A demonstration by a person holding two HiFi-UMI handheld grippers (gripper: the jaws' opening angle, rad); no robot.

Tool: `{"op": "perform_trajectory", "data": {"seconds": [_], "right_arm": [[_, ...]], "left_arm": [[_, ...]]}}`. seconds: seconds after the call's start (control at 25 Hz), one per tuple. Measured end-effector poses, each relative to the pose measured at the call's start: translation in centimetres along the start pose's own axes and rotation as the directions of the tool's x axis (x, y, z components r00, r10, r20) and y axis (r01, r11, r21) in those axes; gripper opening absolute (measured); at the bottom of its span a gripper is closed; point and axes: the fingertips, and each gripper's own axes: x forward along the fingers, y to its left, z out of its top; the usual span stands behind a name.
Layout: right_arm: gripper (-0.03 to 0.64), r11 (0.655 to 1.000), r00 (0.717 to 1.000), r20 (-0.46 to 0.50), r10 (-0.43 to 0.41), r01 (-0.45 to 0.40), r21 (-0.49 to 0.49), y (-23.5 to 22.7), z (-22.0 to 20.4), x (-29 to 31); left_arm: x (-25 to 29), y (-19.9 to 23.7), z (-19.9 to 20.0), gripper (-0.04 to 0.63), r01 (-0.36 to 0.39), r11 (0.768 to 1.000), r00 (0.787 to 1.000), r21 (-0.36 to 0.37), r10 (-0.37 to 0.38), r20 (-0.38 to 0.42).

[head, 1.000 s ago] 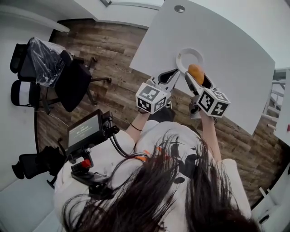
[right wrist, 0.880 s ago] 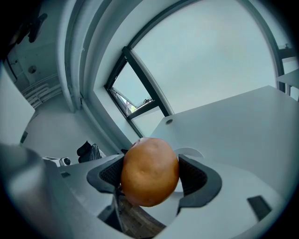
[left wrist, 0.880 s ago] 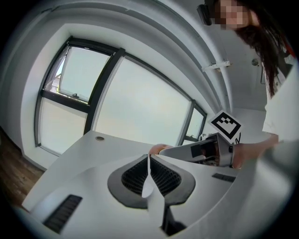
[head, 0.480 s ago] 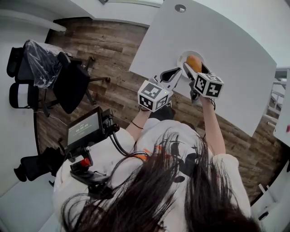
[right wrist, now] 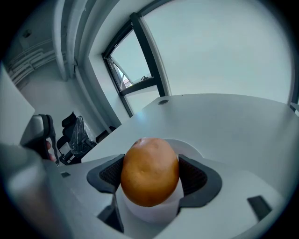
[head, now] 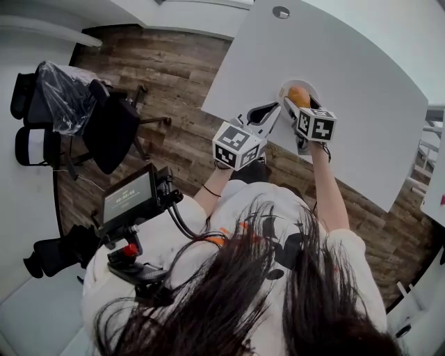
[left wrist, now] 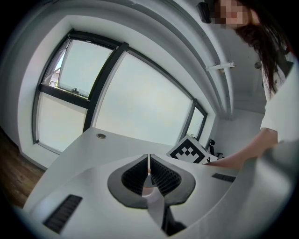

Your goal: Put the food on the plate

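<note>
An orange [right wrist: 149,171] sits between the two dark pads of my right gripper [right wrist: 150,176], which is shut on it. In the head view the orange [head: 298,96] hangs over the white plate [head: 310,87] on the white table [head: 348,83], with the right gripper [head: 297,101] above the plate's near side. A white plate rim [right wrist: 190,149] shows behind and under the fruit. My left gripper [head: 268,112] is at the table's near edge, left of the plate; its jaws [left wrist: 148,172] are shut with nothing in them.
Black office chairs [head: 76,111] stand on the wood floor to the left of the table. A round cable grommet [head: 281,12] lies at the table's far side. A screen and controller [head: 132,201] hang at the person's left side.
The right gripper has carried the orange forward and up in the picture, from the table's near edge to over the plate. The left gripper has barely shifted.
</note>
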Motion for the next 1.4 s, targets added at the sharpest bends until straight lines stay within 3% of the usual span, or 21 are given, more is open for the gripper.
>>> {"op": "perform_trajectory", "data": {"seconds": [0.76,1.04,1.2,1.4], "right_arm": [[0.365,0.992,0.996,-0.057,-0.069,0.063,-0.109,-1.3,-0.9,0.7],[0.365,0.998,0.997,-0.055,-0.053,0.052,-0.020,-1.8,-0.8,0.0],[0.365,0.999,0.999,-0.039,-0.038,0.037,-0.019,-1.6,-0.4,-0.8],[0.365,0.998,0.996,0.073,-0.057,0.055,0.030,-1.4,1.1,-3.4]], "left_arm": [[0.0,0.6,-0.2,0.006,-0.018,1.000,1.000,-0.025,0.018,0.004],[-0.1,0.4,-0.8,0.006,-0.025,0.999,1.000,-0.048,0.025,-0.003],[-0.1,0.3,-1.2,0.006,-0.023,0.998,1.000,-0.057,0.023,-0.010],[0.0,0.1,-1.4,0.006,-0.022,0.998,1.000,-0.062,0.021,-0.014]]}}
